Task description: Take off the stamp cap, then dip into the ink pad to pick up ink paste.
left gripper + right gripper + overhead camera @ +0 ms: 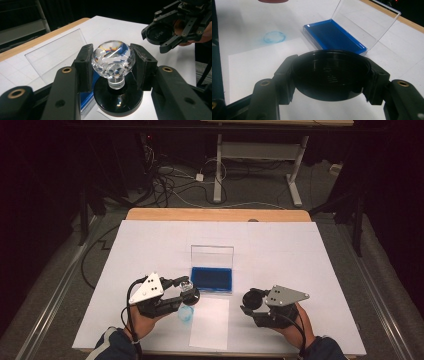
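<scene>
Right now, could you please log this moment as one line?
left gripper shut on crystal-knob stamp | right gripper shut on black cap | blue ink pad open

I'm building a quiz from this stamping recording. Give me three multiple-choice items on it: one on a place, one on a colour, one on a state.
1. Where is the crystal-handled stamp?
A. Flat on the paper
B. Clamped in the left tongs
C. Inside the case

2. What colour is the ink pad in the clear case?
A. Red
B. Green
C. Blue

3. How is the case lid?
A. Raised open
B. Shut
C. Lying apart on the table

Key: 1 B, the jaws press its faceted knob on both sides; 2 C, the pad is blue in the right gripper view; 3 A, the clear lid stands up behind the pad.
</scene>
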`<action>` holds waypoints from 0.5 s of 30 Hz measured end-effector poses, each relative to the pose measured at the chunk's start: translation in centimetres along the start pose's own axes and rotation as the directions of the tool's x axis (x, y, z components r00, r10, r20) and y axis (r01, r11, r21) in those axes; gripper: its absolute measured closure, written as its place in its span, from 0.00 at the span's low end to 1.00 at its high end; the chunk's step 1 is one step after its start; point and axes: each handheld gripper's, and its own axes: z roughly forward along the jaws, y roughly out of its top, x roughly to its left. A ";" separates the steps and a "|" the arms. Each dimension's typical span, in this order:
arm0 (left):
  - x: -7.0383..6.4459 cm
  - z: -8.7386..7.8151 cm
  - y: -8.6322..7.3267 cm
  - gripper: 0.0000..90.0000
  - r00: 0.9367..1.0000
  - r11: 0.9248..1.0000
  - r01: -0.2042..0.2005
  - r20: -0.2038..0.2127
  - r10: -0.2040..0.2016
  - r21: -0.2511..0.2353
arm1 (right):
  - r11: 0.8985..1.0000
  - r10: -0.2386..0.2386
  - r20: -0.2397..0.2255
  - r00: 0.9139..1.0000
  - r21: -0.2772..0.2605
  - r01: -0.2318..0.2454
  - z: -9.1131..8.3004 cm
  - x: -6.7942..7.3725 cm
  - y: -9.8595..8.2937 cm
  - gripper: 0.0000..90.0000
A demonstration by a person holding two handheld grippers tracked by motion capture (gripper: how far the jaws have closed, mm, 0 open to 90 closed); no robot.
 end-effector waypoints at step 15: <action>0.7 2.0 1.3 0.60 1.000 1.000 -0.019 0.017 0.019 -0.001 | 1.000 0.009 0.024 1.000 -0.020 -0.008 -0.8 -0.4 0.1 0.43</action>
